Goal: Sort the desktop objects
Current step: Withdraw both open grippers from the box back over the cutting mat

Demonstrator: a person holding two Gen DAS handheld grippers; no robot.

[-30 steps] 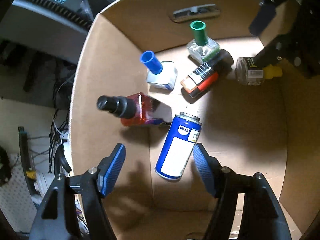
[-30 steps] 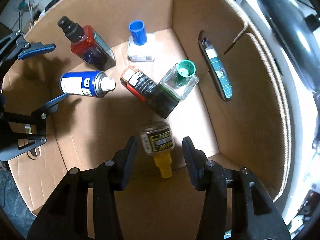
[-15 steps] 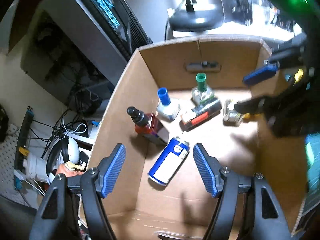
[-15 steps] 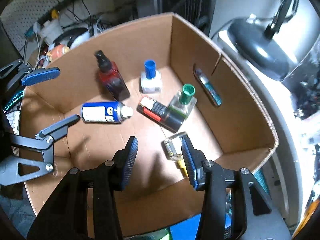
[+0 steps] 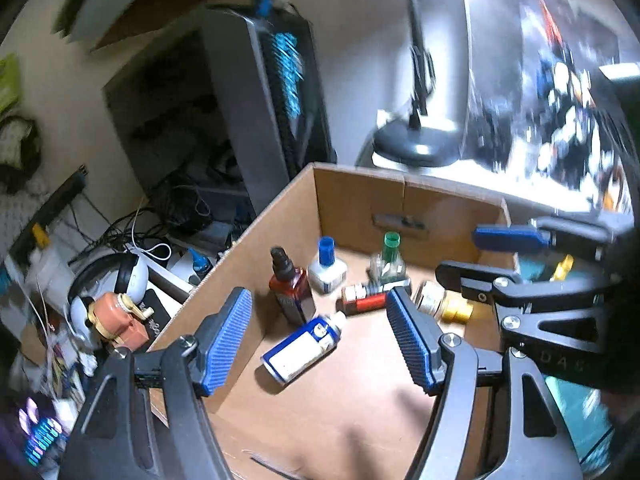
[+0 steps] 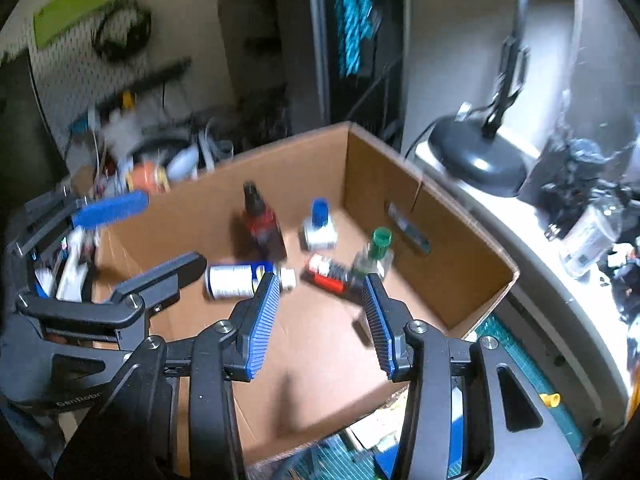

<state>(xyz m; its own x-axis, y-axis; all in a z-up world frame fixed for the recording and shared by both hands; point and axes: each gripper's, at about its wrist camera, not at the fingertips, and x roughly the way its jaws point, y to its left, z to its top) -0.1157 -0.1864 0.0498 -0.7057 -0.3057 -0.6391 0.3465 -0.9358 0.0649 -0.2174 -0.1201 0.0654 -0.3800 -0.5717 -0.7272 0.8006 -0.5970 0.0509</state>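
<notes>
An open cardboard box (image 5: 360,200) (image 6: 420,184) holds several items. A blue and white spray can (image 5: 302,348) (image 6: 240,280) lies on its side. Beside it are a red bottle with a black cap (image 5: 290,292) (image 6: 262,224), a white bottle with a blue cap (image 5: 326,266) (image 6: 320,228), a clear bottle with a green cap (image 5: 388,260) (image 6: 376,254), a red and black can (image 5: 372,300) (image 6: 328,276) and a yellow-capped jar (image 5: 440,304). My left gripper (image 5: 318,308) (image 6: 174,230) hangs open above the box's near-left side, empty. My right gripper (image 6: 320,284) (image 5: 460,254) is open over the near-right side, holding nothing.
A black desk lamp base (image 6: 476,160) (image 5: 416,144) stands on the white desk behind the box. A dark computer tower (image 5: 272,120) (image 6: 352,40) rises behind the box. Headphones (image 5: 104,284), cables and clutter lie to the left. A green cutting mat (image 6: 520,360) lies to the box's right.
Both grippers have lifted up and back out of the box, so the room around it now shows. The spray can and the yellow-capped jar stay lying on the box floor.
</notes>
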